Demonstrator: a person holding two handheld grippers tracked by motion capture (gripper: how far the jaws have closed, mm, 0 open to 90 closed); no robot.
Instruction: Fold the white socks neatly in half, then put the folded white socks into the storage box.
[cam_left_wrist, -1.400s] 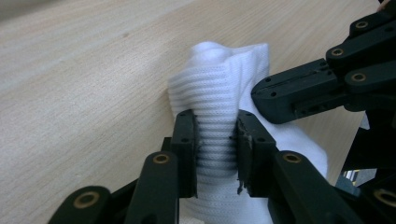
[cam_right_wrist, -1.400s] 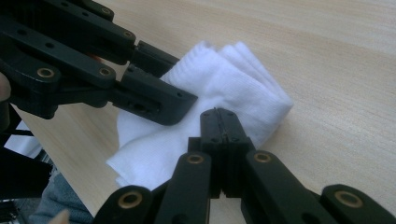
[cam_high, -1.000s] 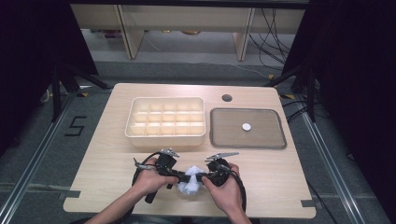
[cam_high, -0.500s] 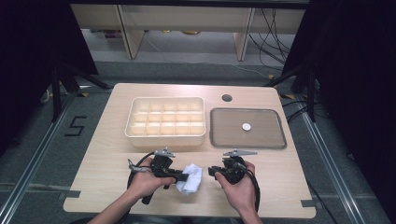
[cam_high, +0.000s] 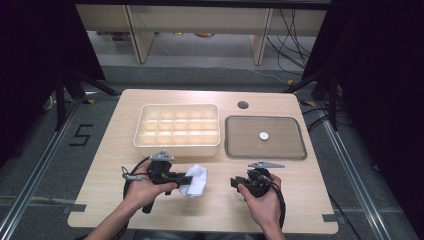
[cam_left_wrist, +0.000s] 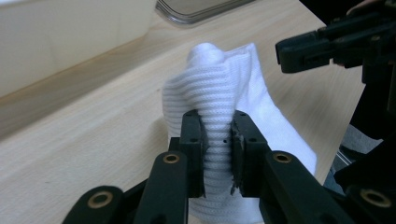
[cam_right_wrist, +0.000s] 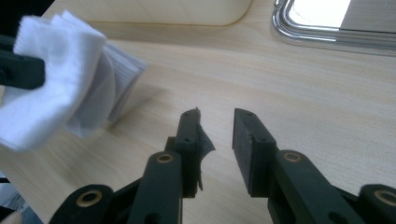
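Observation:
A white ribbed sock (cam_high: 195, 180) hangs just above the table near its front edge. My left gripper (cam_high: 182, 178) is shut on it; in the left gripper view the sock (cam_left_wrist: 219, 107) is pinched between the two black pads (cam_left_wrist: 195, 154). My right gripper (cam_high: 234, 182) stands apart to the right of the sock, and its jaws have just been opening with nothing between them (cam_right_wrist: 215, 128). In the right gripper view the sock (cam_right_wrist: 65, 79) hangs at the left.
A cream compartment box (cam_high: 177, 129) stands behind the hands. To its right lies a grey metal tray (cam_high: 235, 145) with a small white disc (cam_high: 263, 135) in it. A round hole (cam_high: 243, 105) sits near the table's far edge.
My right gripper has let go of the sock and drawn away to the right, its jaws opening. The left gripper has kept hold and lifted the sock slightly.

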